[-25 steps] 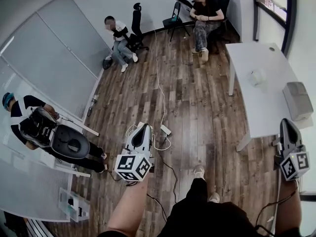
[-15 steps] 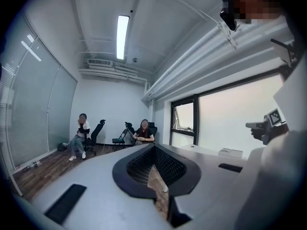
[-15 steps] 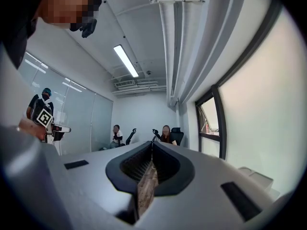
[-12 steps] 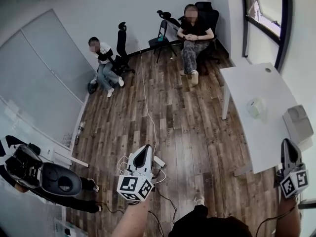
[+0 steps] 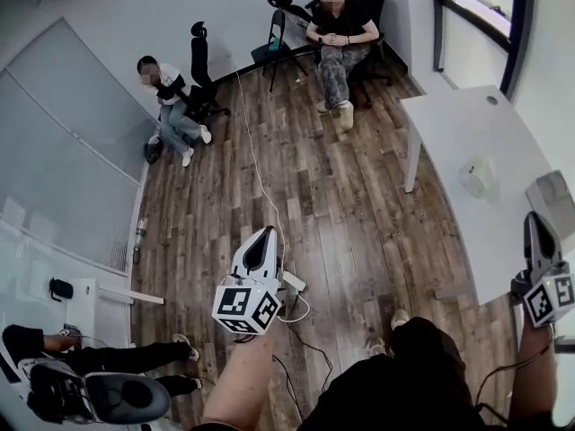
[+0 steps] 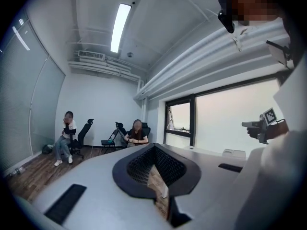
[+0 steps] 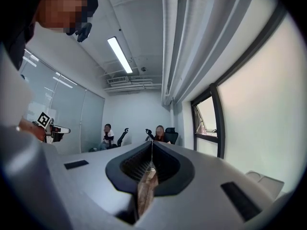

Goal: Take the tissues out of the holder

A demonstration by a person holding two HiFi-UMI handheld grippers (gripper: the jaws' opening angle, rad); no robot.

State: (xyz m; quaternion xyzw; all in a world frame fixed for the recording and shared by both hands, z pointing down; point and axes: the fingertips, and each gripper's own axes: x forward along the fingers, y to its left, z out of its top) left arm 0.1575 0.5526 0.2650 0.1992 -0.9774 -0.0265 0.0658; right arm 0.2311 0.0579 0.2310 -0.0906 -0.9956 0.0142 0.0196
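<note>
A white table [image 5: 449,124] stands at the right. On it lie a grey box-shaped holder [image 5: 559,200] at the view's edge and a small pale bundle [image 5: 477,177]; whether the bundle is tissues I cannot tell. My right gripper [image 5: 532,215] is held up in front of the table's near end, apart from both, jaws shut with nothing between them [image 7: 152,143]. My left gripper [image 5: 266,232] hangs over the wooden floor, far from the table. Its jaw tips meet and hold nothing [image 6: 154,146].
Two people sit on chairs [image 5: 340,21] [image 5: 162,92] by the far wall. Another person [image 5: 81,366] with a dark device is at the lower left beside a glass partition. A white cable and power strip [image 5: 295,283] lie on the floor near my feet.
The head view has swung: the seated people and table sit higher and further left, and the person at the lower left has slid down the frame. Both grippers stay shut and roughly where they were.
</note>
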